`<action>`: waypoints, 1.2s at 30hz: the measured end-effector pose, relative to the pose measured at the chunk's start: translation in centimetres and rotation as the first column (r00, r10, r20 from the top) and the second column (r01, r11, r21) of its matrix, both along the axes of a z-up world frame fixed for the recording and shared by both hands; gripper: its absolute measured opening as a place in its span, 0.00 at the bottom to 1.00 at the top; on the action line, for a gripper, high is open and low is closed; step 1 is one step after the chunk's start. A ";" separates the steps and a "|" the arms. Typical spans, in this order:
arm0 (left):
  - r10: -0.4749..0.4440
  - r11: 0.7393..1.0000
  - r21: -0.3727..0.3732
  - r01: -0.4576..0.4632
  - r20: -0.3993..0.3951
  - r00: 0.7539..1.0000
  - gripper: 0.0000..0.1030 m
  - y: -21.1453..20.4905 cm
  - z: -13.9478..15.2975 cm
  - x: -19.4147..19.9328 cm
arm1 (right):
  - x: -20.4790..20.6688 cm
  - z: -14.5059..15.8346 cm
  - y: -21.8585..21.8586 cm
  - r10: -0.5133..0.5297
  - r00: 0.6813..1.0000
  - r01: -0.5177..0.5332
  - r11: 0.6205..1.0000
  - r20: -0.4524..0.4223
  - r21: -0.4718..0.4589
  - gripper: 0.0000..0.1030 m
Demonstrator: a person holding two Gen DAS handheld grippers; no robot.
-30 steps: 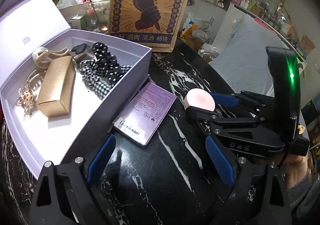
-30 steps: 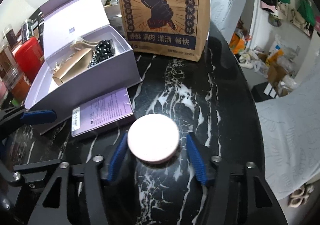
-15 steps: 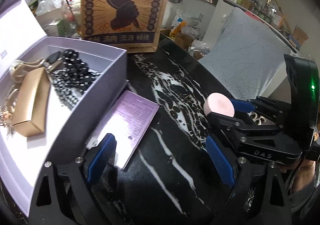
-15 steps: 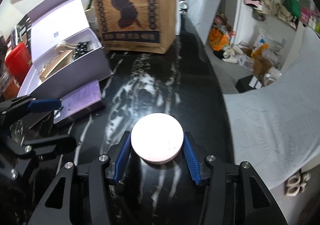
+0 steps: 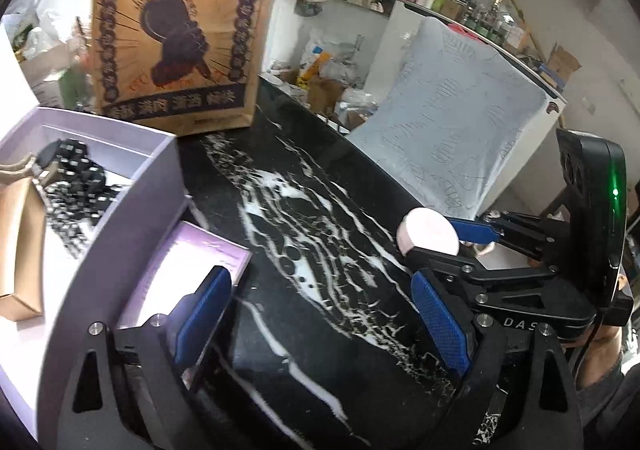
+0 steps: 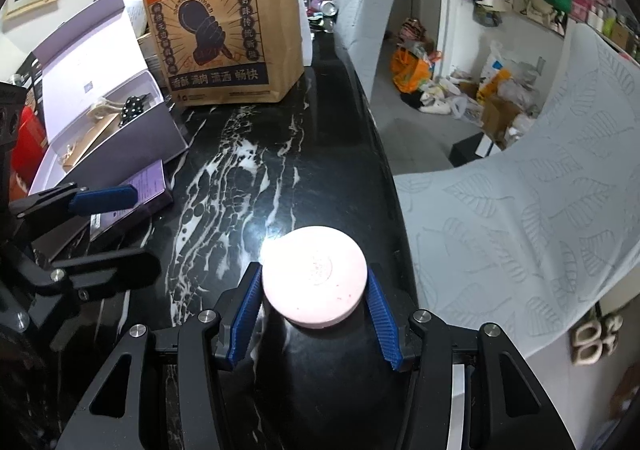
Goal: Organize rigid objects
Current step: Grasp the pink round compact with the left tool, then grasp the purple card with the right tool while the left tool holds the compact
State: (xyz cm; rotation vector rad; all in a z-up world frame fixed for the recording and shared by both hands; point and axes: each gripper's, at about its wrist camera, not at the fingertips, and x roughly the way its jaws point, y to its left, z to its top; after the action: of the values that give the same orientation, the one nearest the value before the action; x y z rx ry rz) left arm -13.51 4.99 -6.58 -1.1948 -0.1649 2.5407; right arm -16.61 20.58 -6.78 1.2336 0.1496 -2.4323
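Note:
My right gripper [image 6: 314,292] is shut on a round pink case [image 6: 315,277] and holds it above the black marble table [image 6: 256,177] near its right edge. The case also shows in the left wrist view [image 5: 429,236], between the right gripper's blue pads. My left gripper [image 5: 320,324] is open and empty, low over the table, beside the open lilac box [image 5: 120,209]. The box holds a tan carton [image 5: 18,246], black polka-dot pieces [image 5: 76,177] and trinkets. A lilac card [image 5: 184,270] lies against the box's near side.
A tall brown paper bag with orange print [image 6: 224,25] stands at the back of the table. Chairs with pale leaf-pattern covers [image 6: 532,201] flank the table's right edge. A red container [image 6: 24,145] stands left of the box. Clutter lies on the floor beyond.
My right gripper closed on the pink case, lifted it and carried it back and right toward the table edge. My left gripper shifted right, so the box moved toward the view's left.

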 end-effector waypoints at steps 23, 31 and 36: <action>0.263 0.958 -0.126 -0.256 0.036 0.964 0.90 -5.8 3.1 7.2 | 1.9 2.4 -8.0 0.214 0.971 -0.214 0.977 -0.107 0.009 1.00; 0.333 0.939 -0.103 -0.329 0.022 0.943 0.90 -8.8 4.5 8.2 | 0.4 1.2 -12.6 0.358 0.932 -0.360 0.933 -0.059 -0.022 1.00; 0.364 0.929 -0.077 -0.362 0.007 0.931 0.90 -10.5 5.2 8.5 | 0.1 0.7 -14.9 0.423 0.905 -0.424 0.906 -0.052 -0.003 1.00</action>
State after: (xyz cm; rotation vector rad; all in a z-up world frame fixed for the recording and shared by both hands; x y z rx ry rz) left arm -5.04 -5.47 -1.33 -1.3254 -0.3269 2.8742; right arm -16.51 5.72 -6.05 1.0079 0.3735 -2.0794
